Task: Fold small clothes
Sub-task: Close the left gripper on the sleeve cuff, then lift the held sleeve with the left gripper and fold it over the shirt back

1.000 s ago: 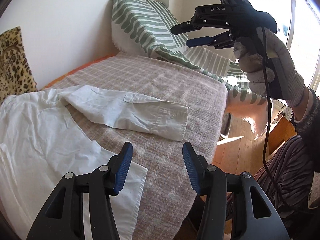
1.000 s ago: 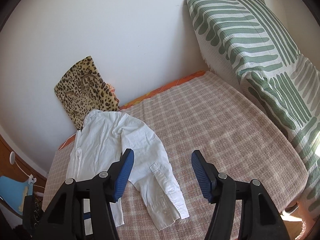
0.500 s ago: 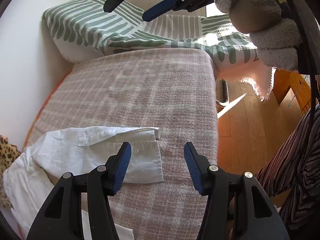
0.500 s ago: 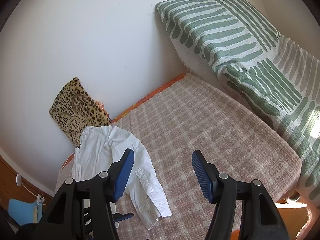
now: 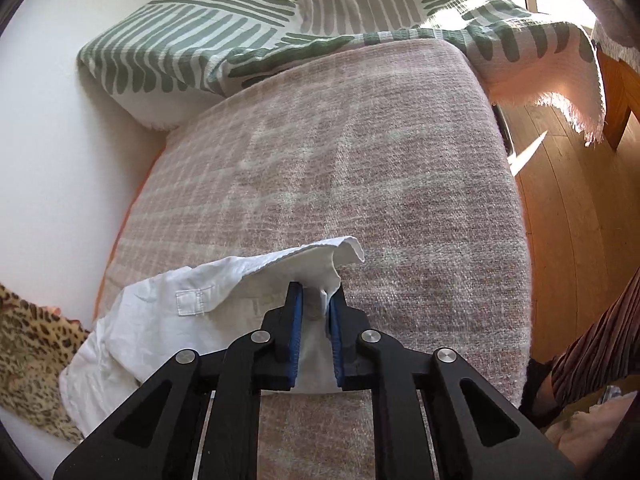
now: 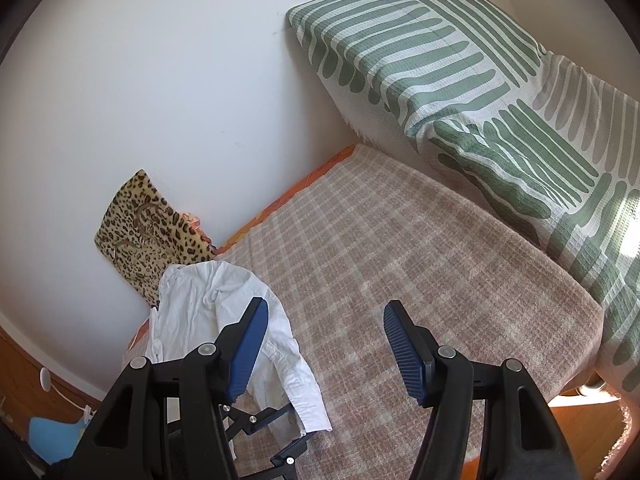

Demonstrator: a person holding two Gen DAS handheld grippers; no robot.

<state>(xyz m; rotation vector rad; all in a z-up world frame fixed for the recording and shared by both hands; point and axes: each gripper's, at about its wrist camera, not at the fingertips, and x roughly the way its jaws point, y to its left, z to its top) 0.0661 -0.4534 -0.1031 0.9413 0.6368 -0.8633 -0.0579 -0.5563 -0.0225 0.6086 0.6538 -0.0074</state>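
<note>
The step in hand is judged to be the seizing of one sleeve of the small white cotton shirt (image 5: 168, 320), so that it can be laid over the body of the garment. The left gripper (image 5: 314, 300) has just been closing, with the sleeve cuff (image 5: 320, 264) between the blue pads; the jaws now stand narrow, pinched on the cuff fabric, which bunches and rises in a fold just beyond the tips.

For a clean fold, the cuff should be lifted only enough to clear the pink-and-cream checked woven blanket (image 5: 380, 140), then carried left toward the shirt body — a slow, level travel is advised, since thin cotton slips readily from a shallow pinch. If only an edge is caught, a deeper grip is recommended.

The right gripper (image 6: 324, 348) is held above the blanket with its jaws wide and nothing between them. In its view the shirt lies crumpled at the near left of the bed, its collar end against the leopard-print cushion (image 6: 148, 232) at the wall, the sleeve trailing toward the near edge — partly behind the left jaw. The green-and-white striped pillow (image 6: 420, 48) lies at the far right, well apart from the shirt.
</note>
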